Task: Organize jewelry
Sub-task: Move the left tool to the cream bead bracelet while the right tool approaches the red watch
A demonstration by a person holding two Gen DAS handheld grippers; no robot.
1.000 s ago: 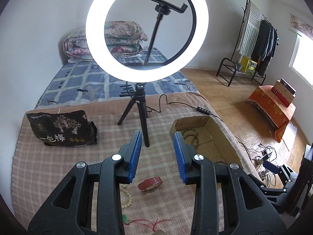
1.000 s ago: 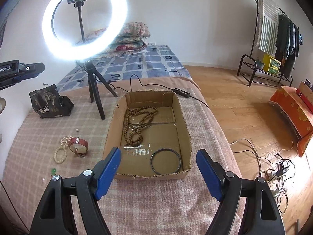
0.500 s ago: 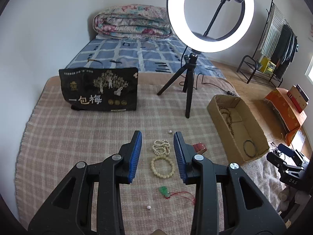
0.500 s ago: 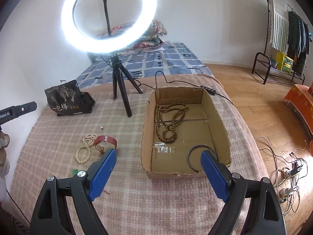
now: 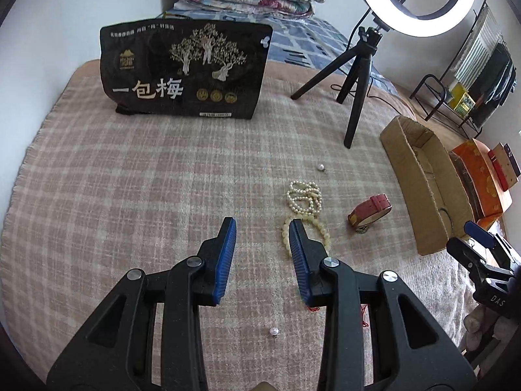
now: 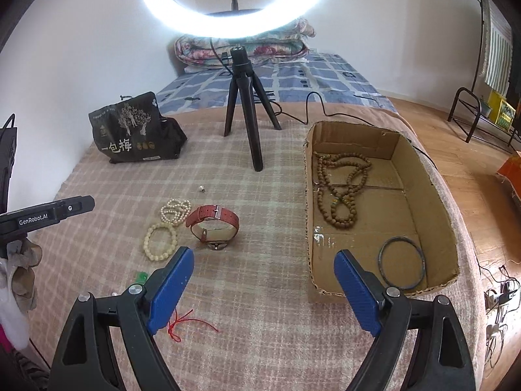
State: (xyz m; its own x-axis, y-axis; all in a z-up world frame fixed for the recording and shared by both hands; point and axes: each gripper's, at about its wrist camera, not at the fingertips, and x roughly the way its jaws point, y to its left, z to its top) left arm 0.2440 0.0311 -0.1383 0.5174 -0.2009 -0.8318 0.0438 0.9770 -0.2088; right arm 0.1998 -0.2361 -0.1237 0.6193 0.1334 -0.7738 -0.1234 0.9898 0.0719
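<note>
With your left gripper (image 5: 262, 228) part-open and empty, your right gripper (image 6: 263, 260) wide and empty, reach next for the cream round-bead bracelet (image 5: 320, 228) mid-blanket, just beside the left fingertips, then carry it to the brown cardboard box (image 6: 439, 195) at the right edge.

Black snack bag (image 5: 185, 71), lit ring light (image 6: 234, 9)
</note>
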